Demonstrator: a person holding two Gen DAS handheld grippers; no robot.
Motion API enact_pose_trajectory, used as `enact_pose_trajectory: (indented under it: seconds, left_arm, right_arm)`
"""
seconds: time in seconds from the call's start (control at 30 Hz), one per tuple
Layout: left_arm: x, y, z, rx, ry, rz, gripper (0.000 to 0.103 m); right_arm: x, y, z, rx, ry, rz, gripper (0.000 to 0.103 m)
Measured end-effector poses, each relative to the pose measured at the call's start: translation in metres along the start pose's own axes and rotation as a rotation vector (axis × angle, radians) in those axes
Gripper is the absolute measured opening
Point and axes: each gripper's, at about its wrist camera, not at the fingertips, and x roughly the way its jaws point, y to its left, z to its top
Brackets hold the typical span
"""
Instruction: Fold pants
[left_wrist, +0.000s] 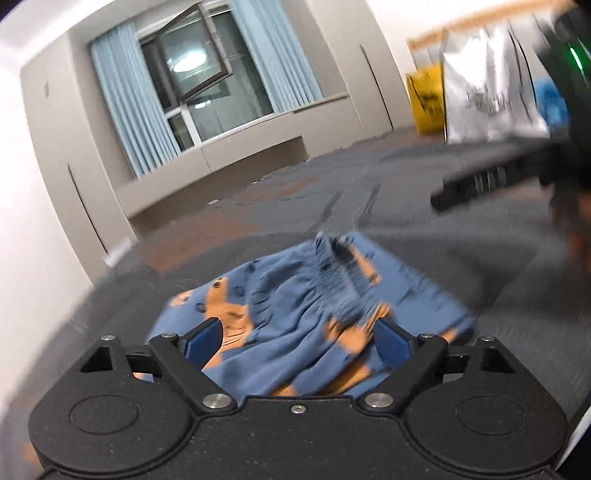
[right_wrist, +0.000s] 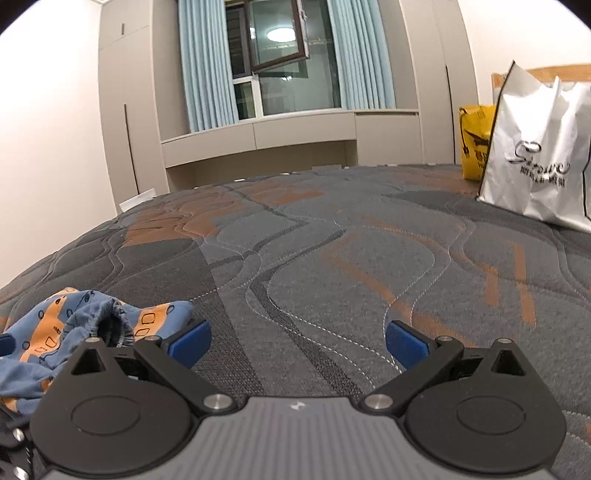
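Note:
The pants (left_wrist: 306, 317) are blue with orange prints and lie crumpled on the quilted grey and orange mattress (right_wrist: 332, 258), with the gathered waistband (left_wrist: 340, 280) on top. My left gripper (left_wrist: 299, 341) is open and low over them. Loose cloth bunches between its blue pads (left_wrist: 207, 338), which stand wide apart and do not pinch it. My right gripper (right_wrist: 297, 341) is open just right of the pants (right_wrist: 74, 325), over bare mattress, with nothing between its fingers. In the left wrist view the right gripper's black body (left_wrist: 480, 181) shows blurred at the upper right.
A white shopping bag (right_wrist: 535, 158) and a yellow bag (right_wrist: 474, 140) stand on the mattress at the far right. Beyond the mattress's far edge are beige cabinets (right_wrist: 258, 136) and a curtained window (right_wrist: 280, 48). A white wall (right_wrist: 48, 147) lies to the left.

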Motion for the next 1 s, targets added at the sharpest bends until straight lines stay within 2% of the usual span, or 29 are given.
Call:
enact_pose_trajectory:
  seconds: [0.1, 0.2, 0.27, 0.37, 0.5, 0.57, 0.63, 0.67, 0.7, 0.73, 0.83, 0.93, 1.0]
  left_arm:
    - [-0.005, 0.0, -0.004, 0.034, -0.016, -0.004, 0.087]
    - [-0.01, 0.002, -0.005, 0.027, -0.02, -0.037, 0.081]
    - [-0.009, 0.007, -0.005, 0.001, -0.01, -0.042, 0.067]
    - [-0.007, 0.01, -0.007, -0.05, 0.009, -0.064, 0.055]
    - [-0.009, 0.01, -0.008, -0.06, 0.009, -0.097, 0.042]
    - [-0.009, 0.012, -0.009, -0.081, 0.013, -0.111, 0.036]
    - [-0.008, 0.015, -0.01, -0.112, 0.016, -0.127, 0.023]
    - [-0.009, 0.017, -0.01, -0.128, 0.013, -0.129, 0.014]
    - [-0.009, 0.019, -0.011, -0.146, 0.007, -0.135, 0.011]
    - [-0.011, 0.021, -0.011, -0.166, -0.003, -0.142, 0.008]
    - [-0.012, 0.027, -0.011, -0.212, -0.015, -0.158, 0.007]
    - [-0.013, 0.029, -0.012, -0.239, -0.027, -0.166, 0.005]
    - [-0.016, 0.031, -0.01, -0.247, -0.038, -0.174, 0.005]
  right_arm:
    - [0.004, -0.003, 0.001, 0.023, 0.013, 0.045, 0.103]
    - [0.004, 0.0, 0.004, 0.03, 0.009, 0.162, 0.103]
    - [0.004, 0.007, 0.005, 0.032, 0.013, 0.231, 0.103]
    - [0.006, 0.02, 0.008, 0.051, 0.009, 0.327, 0.103]
    - [0.016, 0.042, 0.015, 0.067, 0.02, 0.445, 0.102]
    - [0.023, 0.053, 0.018, 0.042, 0.047, 0.475, 0.098]
    - [0.03, 0.062, 0.018, 0.017, 0.073, 0.492, 0.085]
    - [0.035, 0.065, 0.017, 0.022, 0.095, 0.492, 0.073]
    - [0.041, 0.066, 0.017, 0.041, 0.122, 0.484, 0.066]
    - [0.044, 0.066, 0.015, 0.063, 0.139, 0.479, 0.052]
    - [0.047, 0.062, 0.01, 0.121, 0.152, 0.5, 0.036]
    - [0.043, 0.061, 0.011, 0.126, 0.134, 0.505, 0.02]
    - [0.037, 0.058, 0.013, 0.143, 0.115, 0.524, 0.018]
